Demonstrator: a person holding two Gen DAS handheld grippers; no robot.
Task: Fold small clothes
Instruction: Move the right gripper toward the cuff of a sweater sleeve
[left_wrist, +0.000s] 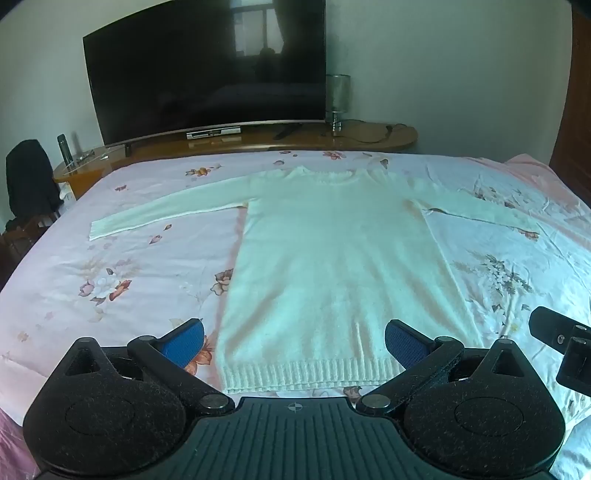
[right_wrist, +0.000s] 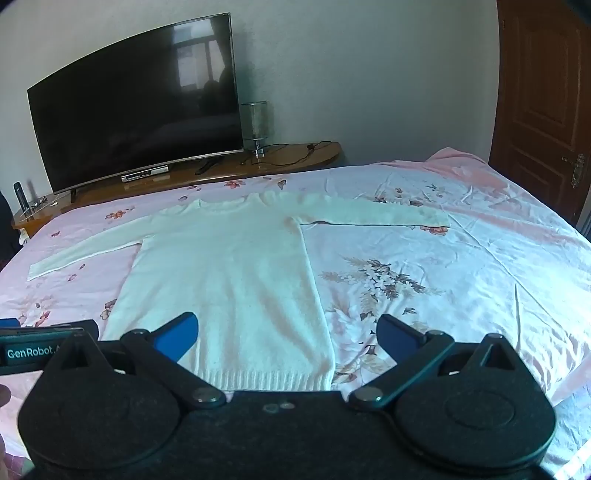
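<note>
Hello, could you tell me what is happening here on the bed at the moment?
A person holds a hand-held gripper in each hand above the near edge of a bed with a floral sheet. A white long-sleeved sweater lies flat on it, both sleeves spread out and hem nearest. The left hand-held gripper and the right hand-held gripper are open and hold nothing. No fold has been made.

My left gripper (left_wrist: 293, 341) tilts downward, its jaws spread wide — blue pads (left_wrist: 184, 341) facing each other with nothing pinched between them. My right gripper (right_wrist: 288, 339) points down at a similar slant, jaws equally wide and empty. The two sit side by side at the near edge — each catches the other's black body at its frame edge.
</note>
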